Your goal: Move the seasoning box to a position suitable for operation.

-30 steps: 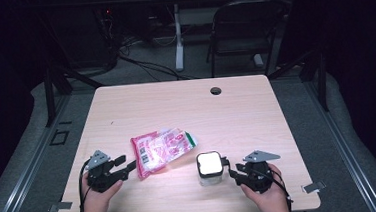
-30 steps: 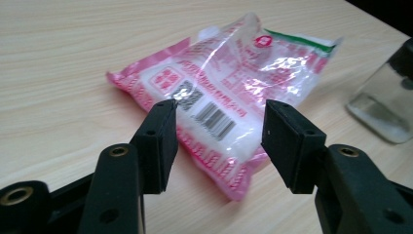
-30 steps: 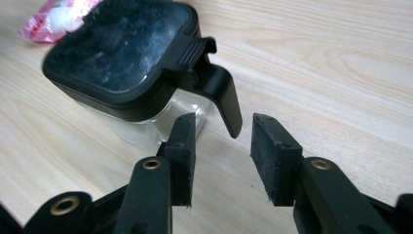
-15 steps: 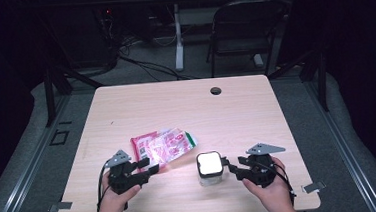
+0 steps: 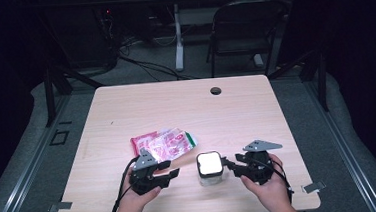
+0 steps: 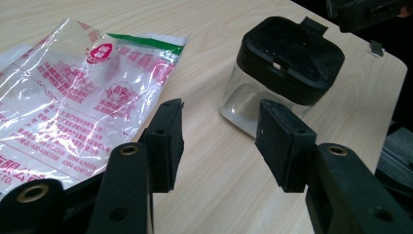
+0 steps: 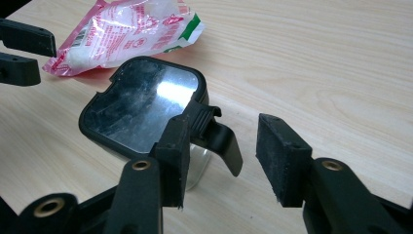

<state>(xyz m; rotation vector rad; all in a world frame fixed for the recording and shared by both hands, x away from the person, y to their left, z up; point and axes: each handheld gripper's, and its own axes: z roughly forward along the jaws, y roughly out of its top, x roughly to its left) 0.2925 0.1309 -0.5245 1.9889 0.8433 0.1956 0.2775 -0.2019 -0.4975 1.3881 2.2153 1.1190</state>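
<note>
- Crinkly clear-and-pink printed bag [image 5: 164, 144]; square clear jar [image 5: 210, 170], glossy black lid [image 7: 141, 105] with latch tab.
- Left gripper [image 6: 219, 139] and right gripper [image 7: 221, 156]: jaws gaping, both empty.

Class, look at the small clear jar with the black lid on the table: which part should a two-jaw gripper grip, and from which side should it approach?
Probably the clear body of the jar, below the black lid, approached level from the side. The jar stands upright, its walls look flat, and the lid overhangs them. The latch tab juts out on the right gripper's side, so the left gripper's side looks easier.
</note>
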